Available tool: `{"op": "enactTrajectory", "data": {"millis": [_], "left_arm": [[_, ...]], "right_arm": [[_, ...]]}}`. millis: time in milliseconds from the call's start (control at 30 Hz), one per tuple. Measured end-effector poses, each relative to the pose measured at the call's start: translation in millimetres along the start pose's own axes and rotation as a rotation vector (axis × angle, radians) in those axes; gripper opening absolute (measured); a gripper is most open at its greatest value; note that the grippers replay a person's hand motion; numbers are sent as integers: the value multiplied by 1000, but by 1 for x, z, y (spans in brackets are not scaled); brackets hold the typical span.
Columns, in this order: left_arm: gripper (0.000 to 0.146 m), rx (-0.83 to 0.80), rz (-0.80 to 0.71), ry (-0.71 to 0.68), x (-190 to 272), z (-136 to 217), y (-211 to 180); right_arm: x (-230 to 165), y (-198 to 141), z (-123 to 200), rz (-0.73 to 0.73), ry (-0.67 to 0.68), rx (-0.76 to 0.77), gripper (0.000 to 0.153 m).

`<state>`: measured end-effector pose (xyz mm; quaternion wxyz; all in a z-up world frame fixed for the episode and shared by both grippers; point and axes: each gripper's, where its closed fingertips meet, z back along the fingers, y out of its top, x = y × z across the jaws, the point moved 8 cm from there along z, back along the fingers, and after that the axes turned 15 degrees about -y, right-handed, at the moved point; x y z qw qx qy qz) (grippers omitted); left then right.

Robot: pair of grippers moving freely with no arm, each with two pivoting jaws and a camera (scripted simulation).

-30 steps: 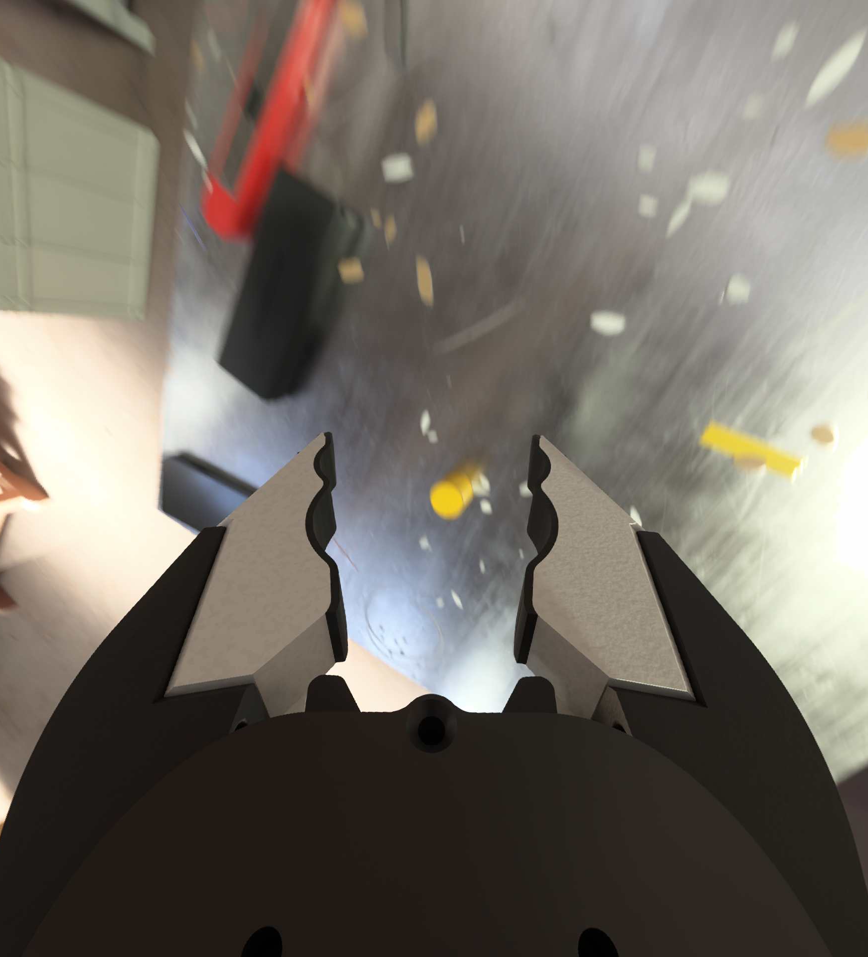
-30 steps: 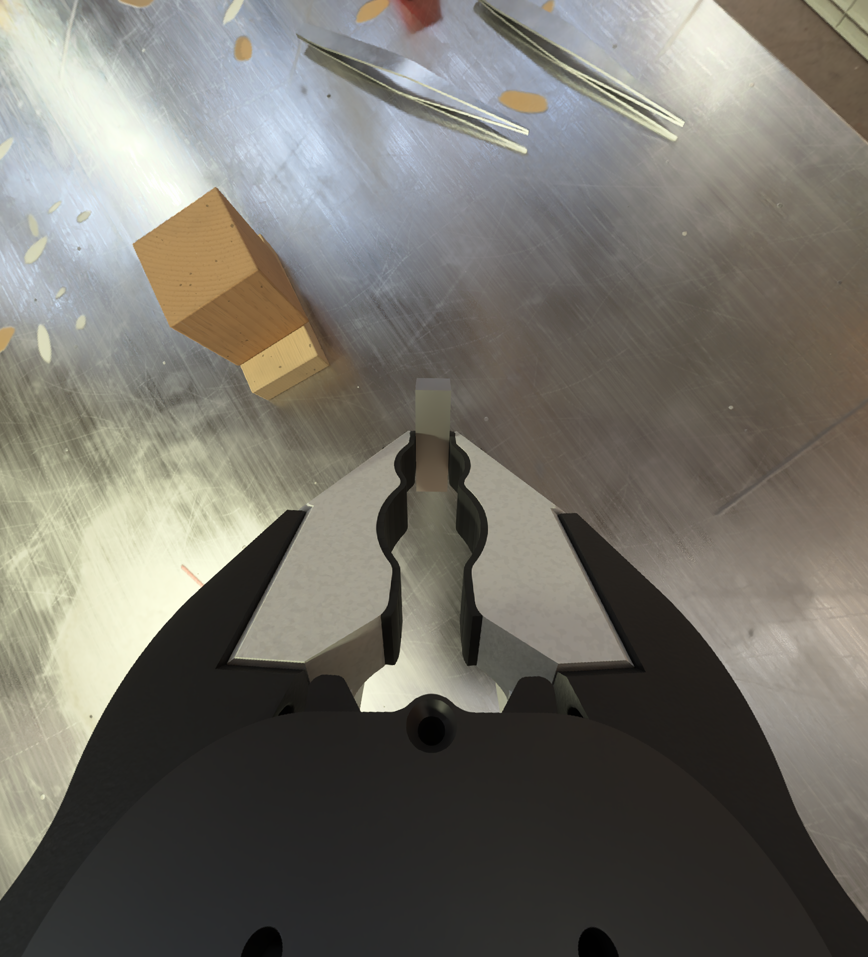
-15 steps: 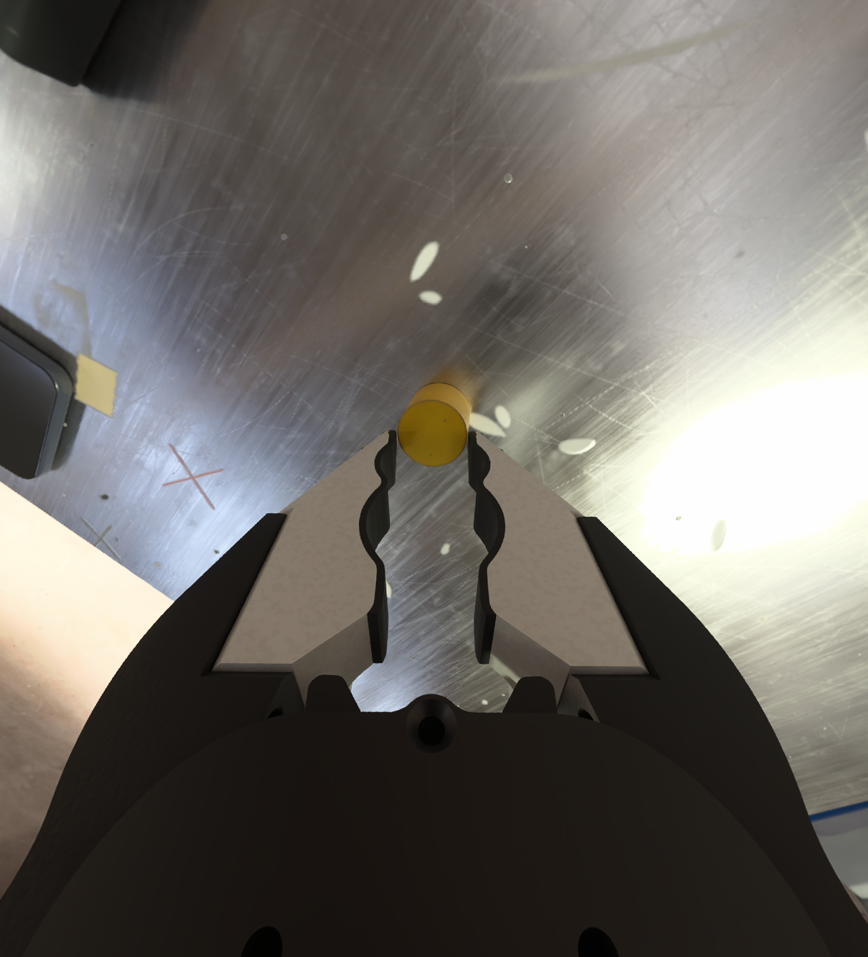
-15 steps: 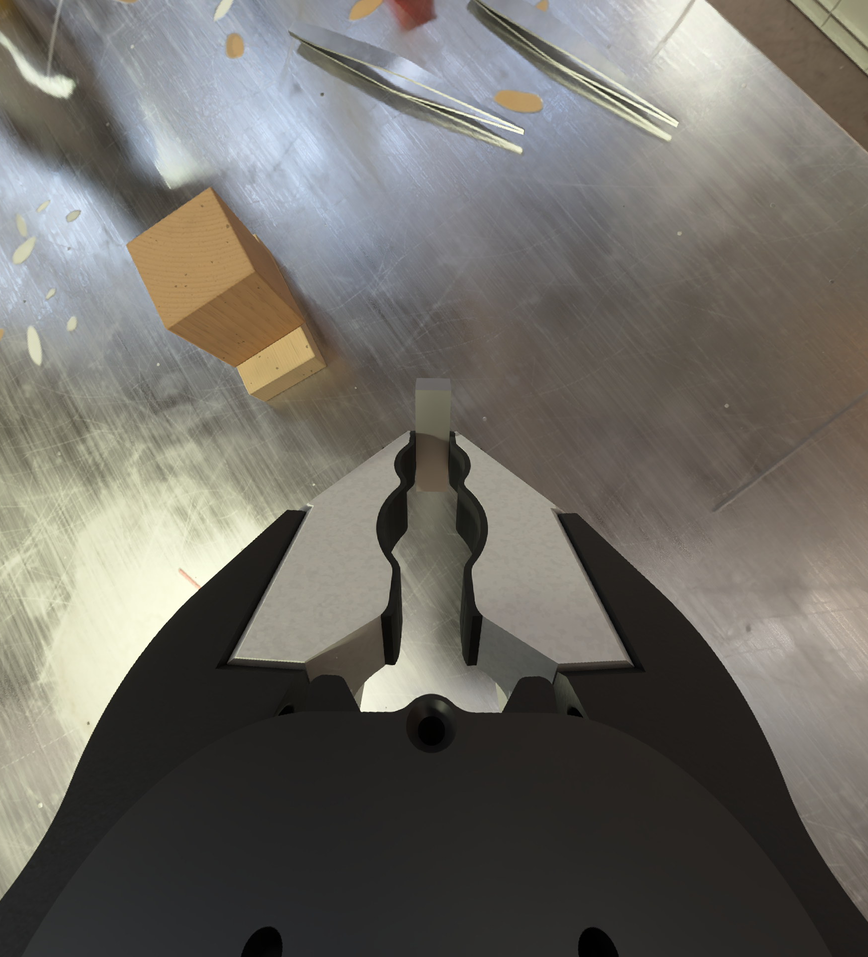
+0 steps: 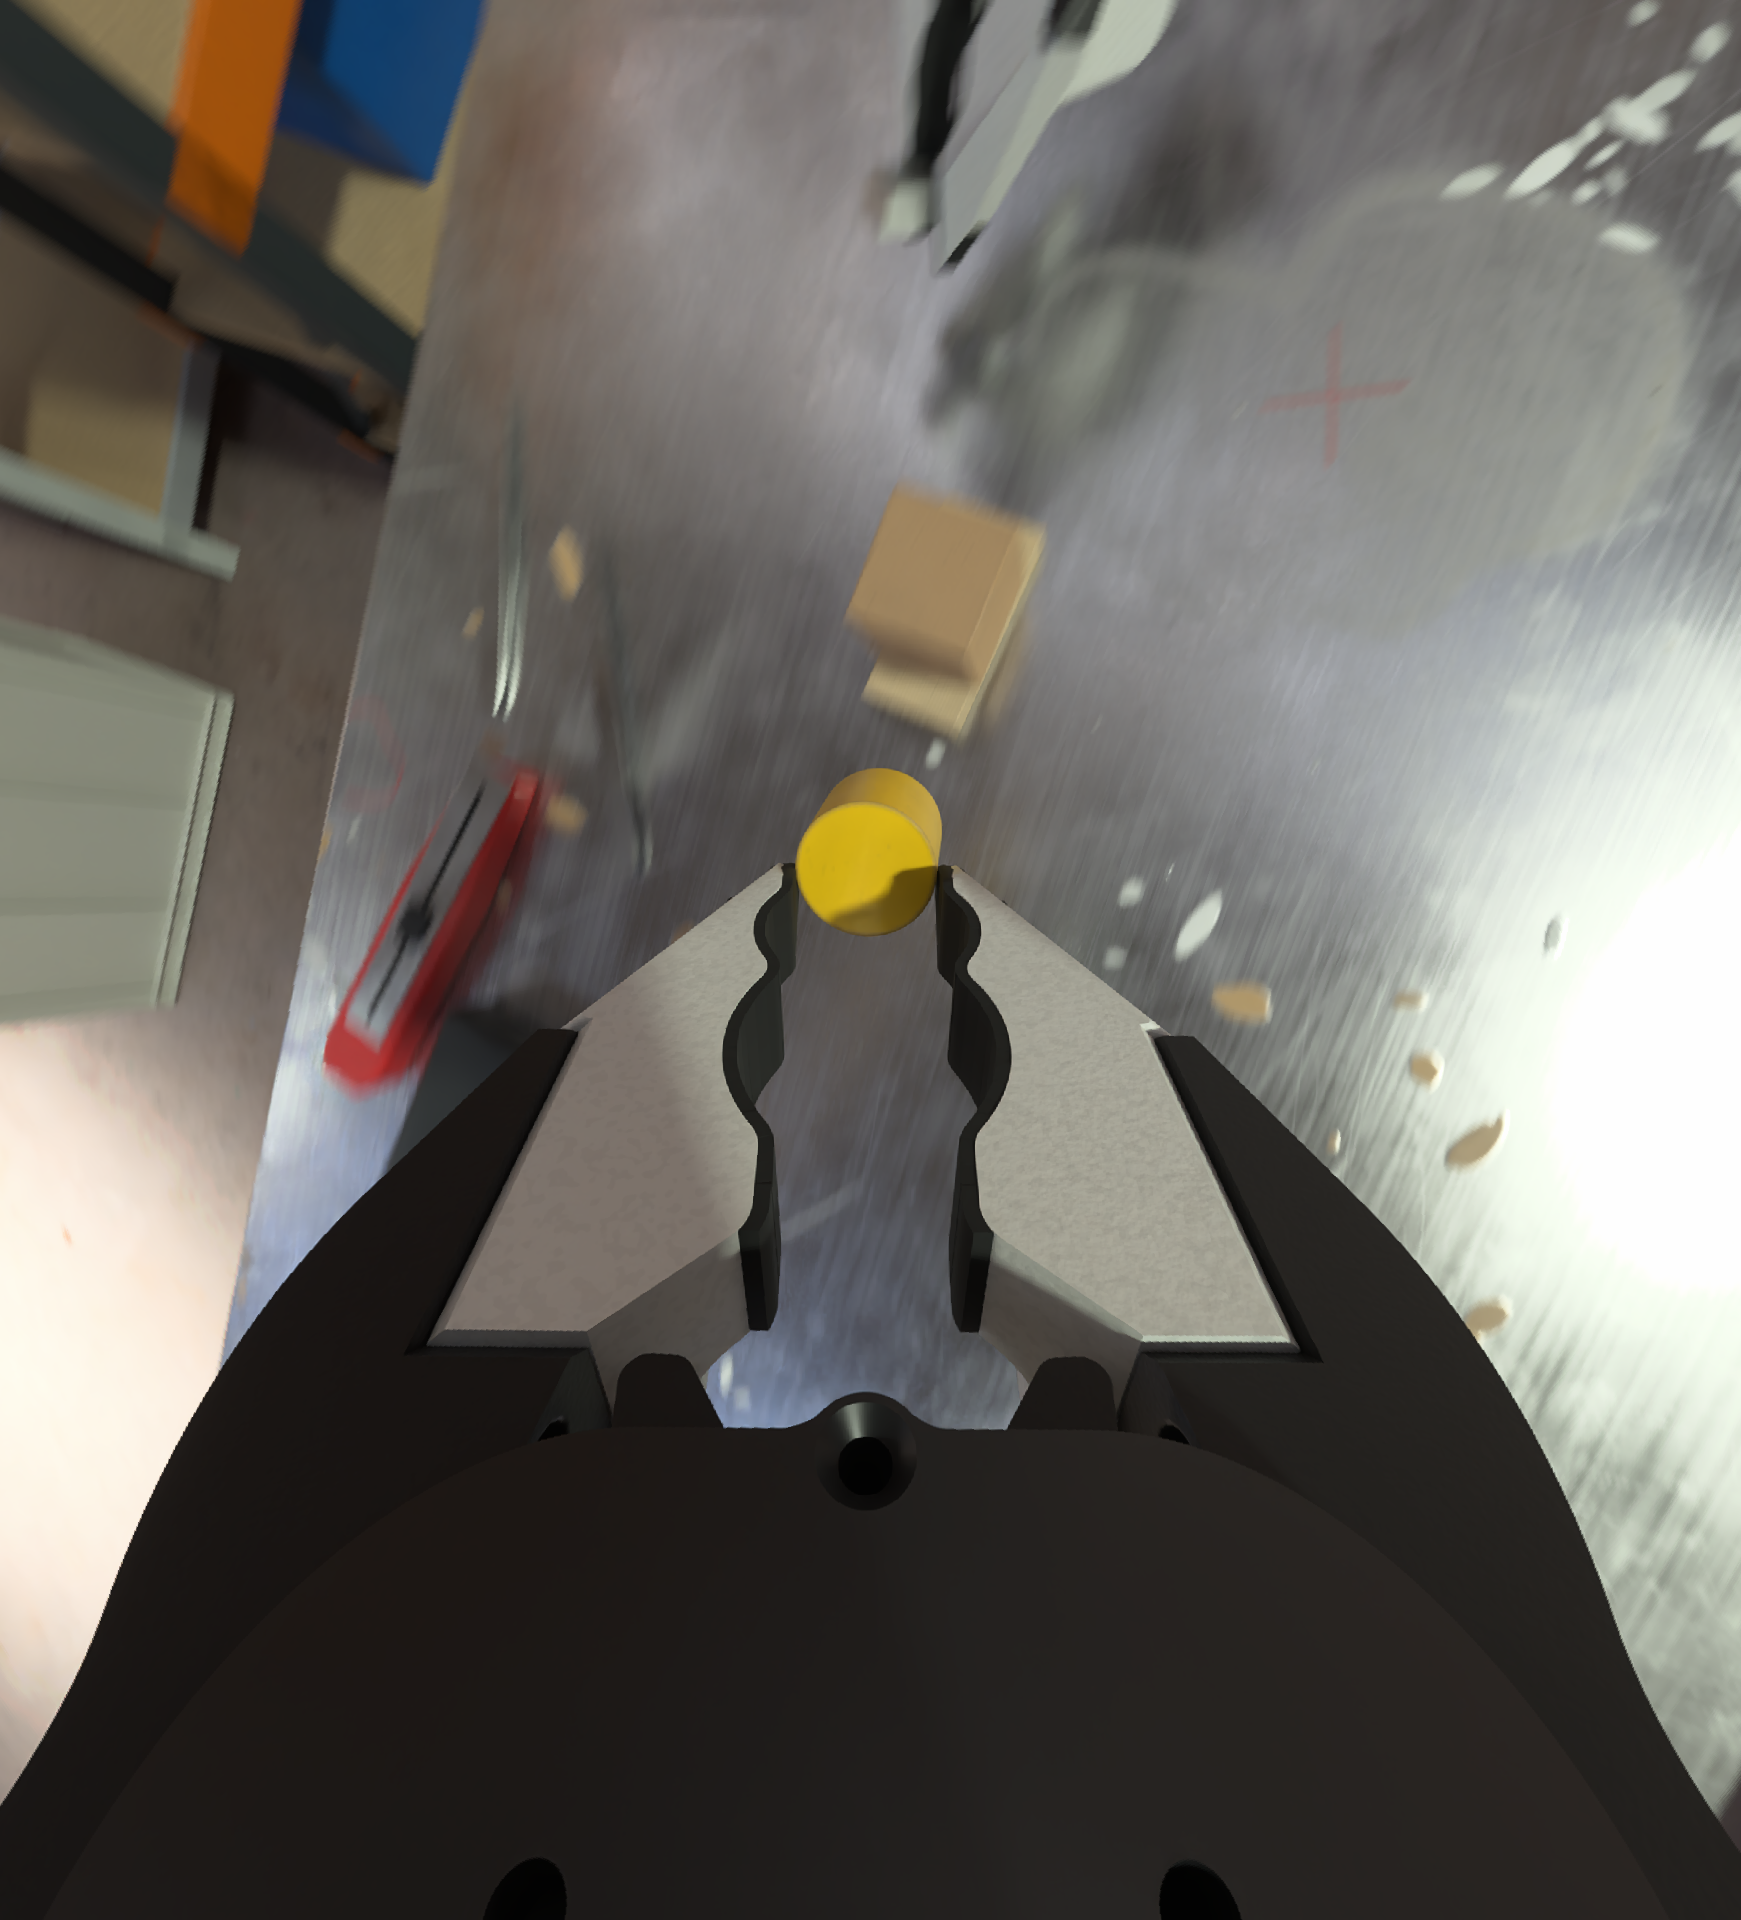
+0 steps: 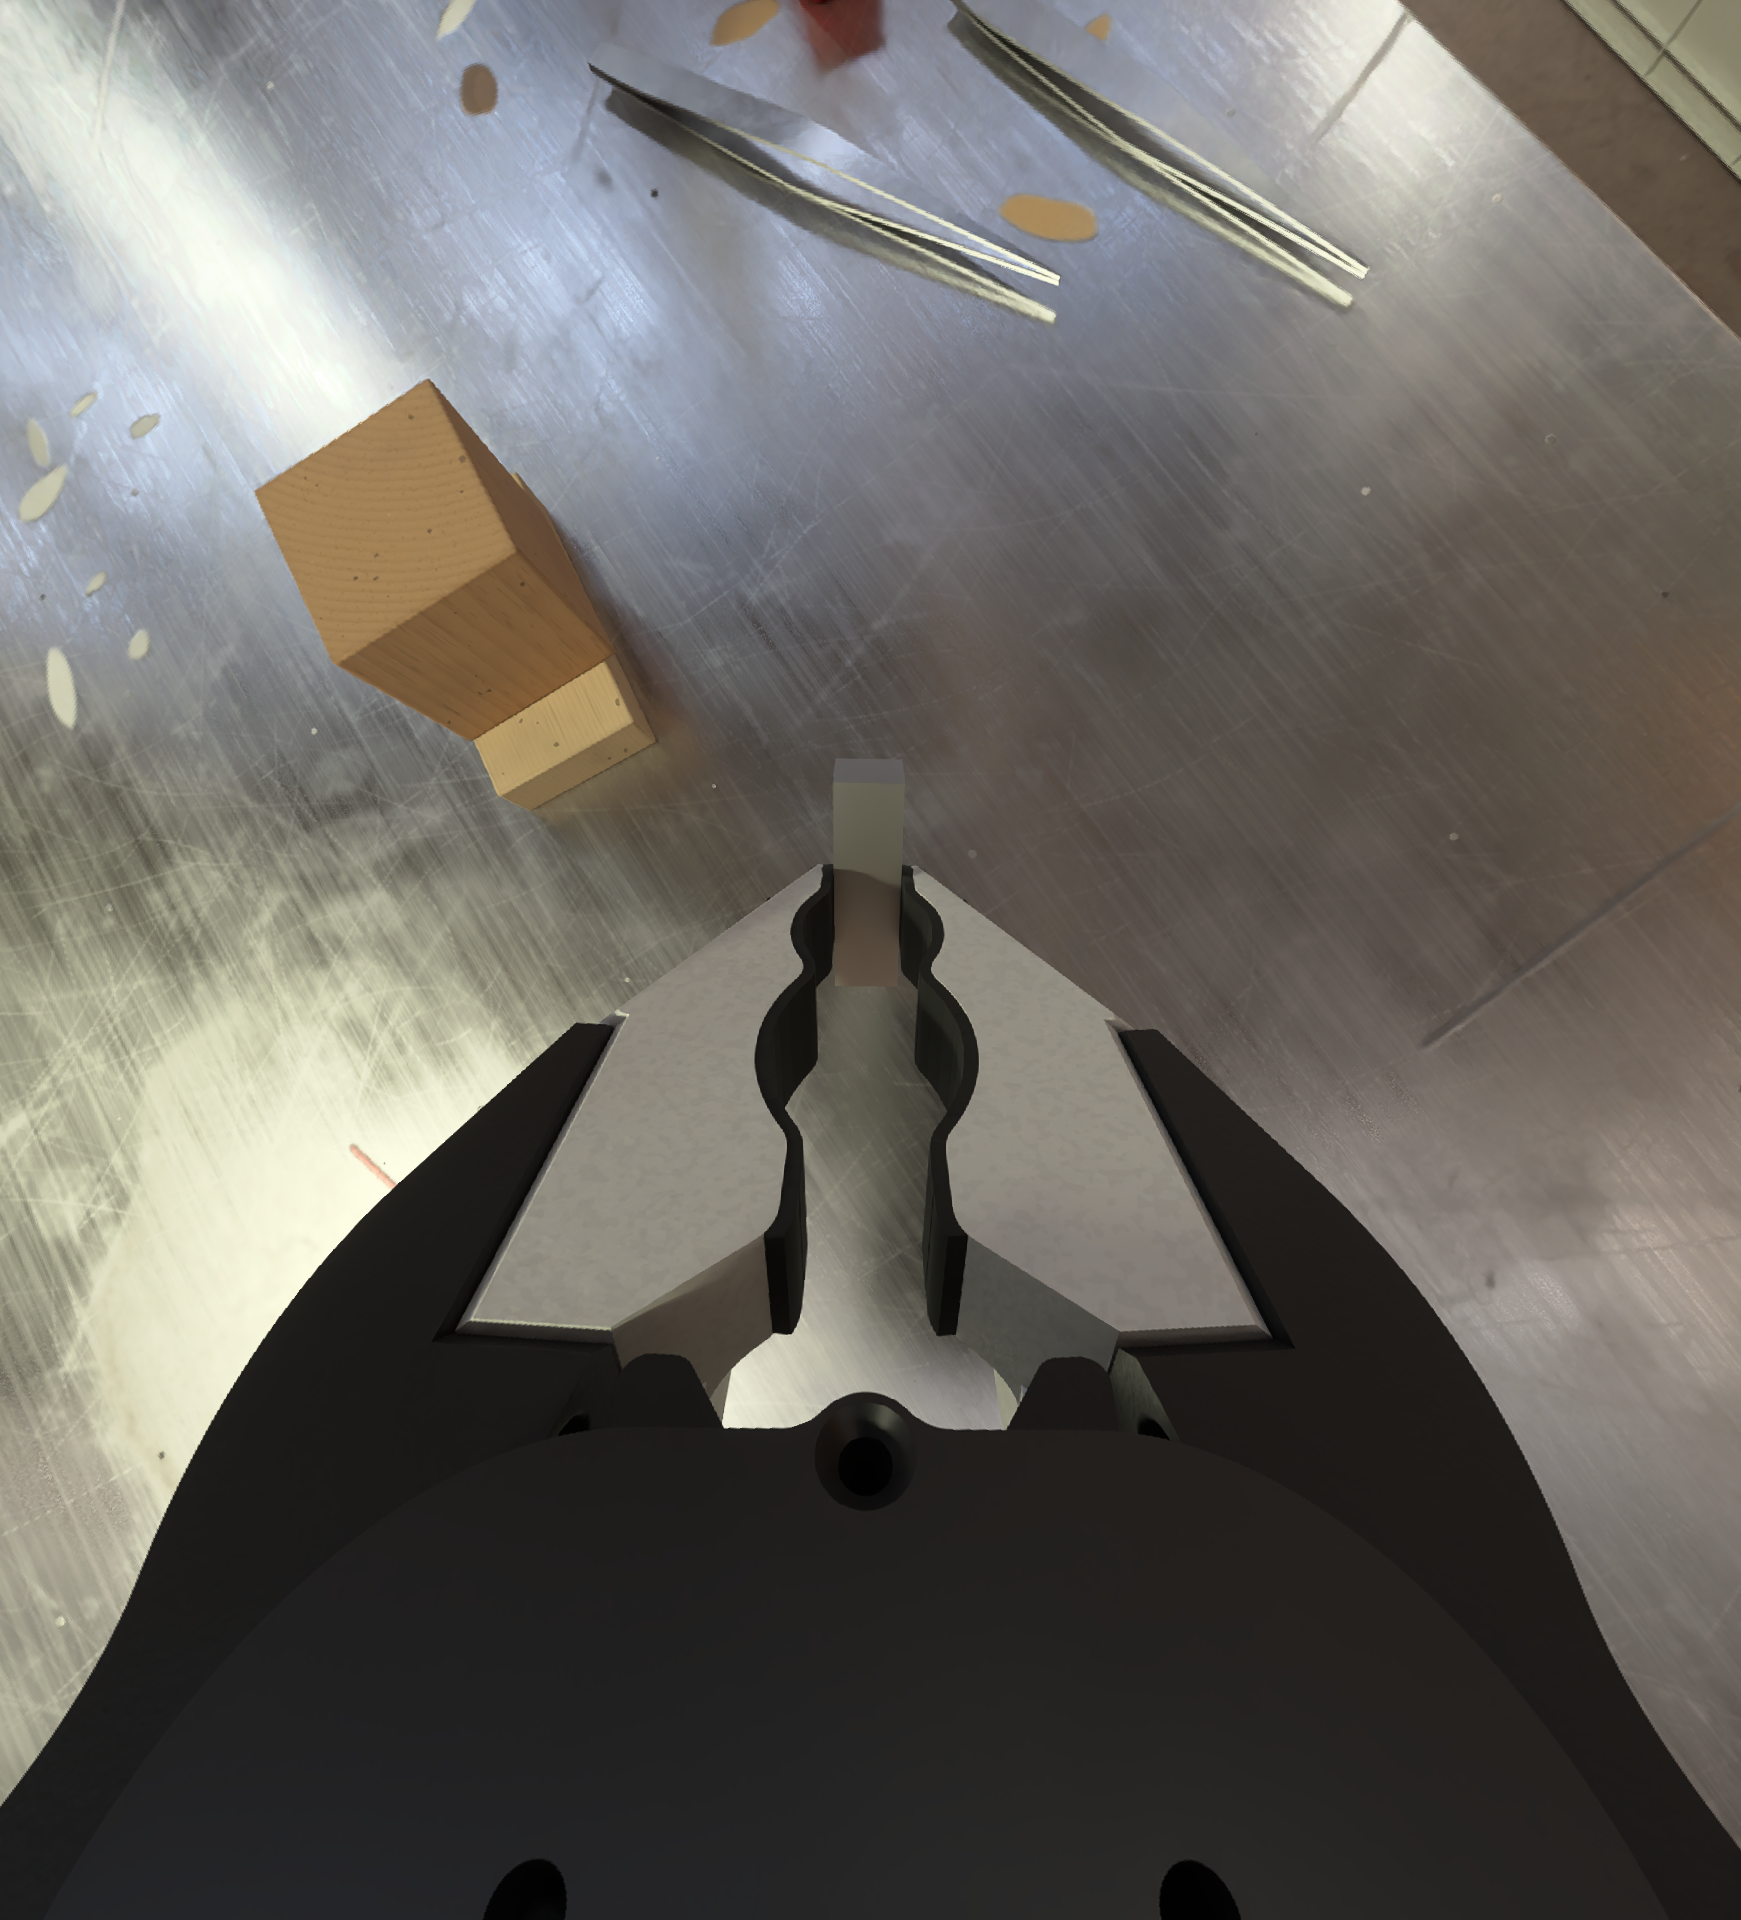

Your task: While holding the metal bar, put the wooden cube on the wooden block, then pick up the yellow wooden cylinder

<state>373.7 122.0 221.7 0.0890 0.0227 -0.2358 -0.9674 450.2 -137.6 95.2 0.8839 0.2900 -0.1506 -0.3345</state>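
Note:
My left gripper (image 5: 864, 883) is shut on the yellow wooden cylinder (image 5: 866, 868), which sits end-on between the fingertips, lifted above the metal table. My right gripper (image 6: 868, 883) is shut on the metal bar (image 6: 868, 831), a pale flat strip that sticks out past the fingertips. The wooden cube (image 6: 409, 545) rests on the lighter wooden block (image 6: 565, 738) on the table, left of and beyond my right gripper. The stack also shows blurred in the left wrist view (image 5: 939, 603), beyond the cylinder.
Two metal tweezers (image 6: 835, 208) (image 6: 1157, 156) lie at the far side of the scratched metal table (image 6: 1261, 623). A red tool (image 5: 430, 935) lies near the table's left edge. Wood chips are scattered about. Shelving and a pale cabinet (image 5: 45, 821) stand beyond the edge.
My left gripper closed on the yellow cylinder and lifted it off the table, and its view has swung round. My right gripper holds still with the bar.

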Motion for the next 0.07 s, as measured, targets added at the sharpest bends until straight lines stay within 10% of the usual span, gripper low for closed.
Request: {"op": "enactTrajectory", "data": {"millis": [67], "left_arm": [[26,-27,-73,-44,3,-32,37]], "right_arm": [[1,-1,0,-5,2,2,11]]}}
